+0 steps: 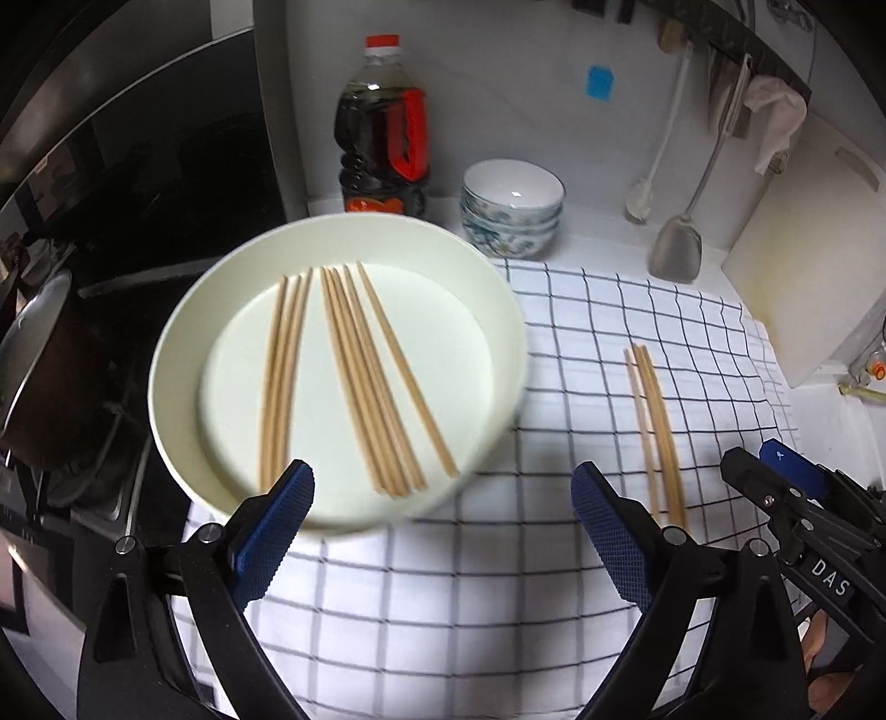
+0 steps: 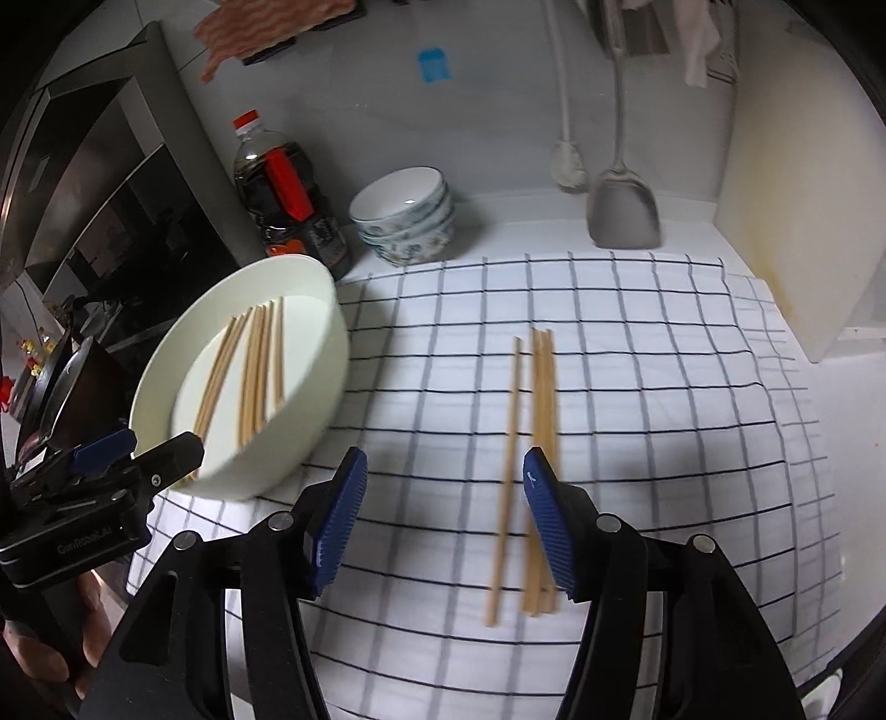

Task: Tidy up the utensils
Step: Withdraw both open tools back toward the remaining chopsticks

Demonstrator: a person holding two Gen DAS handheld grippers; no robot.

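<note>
Chopsticks [image 1: 343, 376] mostly lie sorted in the white bowl [image 1: 166, 354] at the table's left edge; a few loose chopsticks [image 2: 540, 471] remain on the checked cloth [image 2: 664, 387]. Left gripper [image 1: 443, 531] and right gripper [image 2: 443, 520] hover with jaws wide apart, empty.

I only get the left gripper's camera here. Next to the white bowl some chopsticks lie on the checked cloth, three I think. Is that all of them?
Observer: No, the right wrist view shows four: one chopstick lies apart, left of a bundle of three.
Operator: Where is the right gripper's other blue finger? I see one tip.
Observer: The right gripper is open, and its right finger overlaps the bundle in that view.
Operator: What hangs above the bottle?
Observer: A reddish cloth hangs over the soy sauce bottle.
</note>
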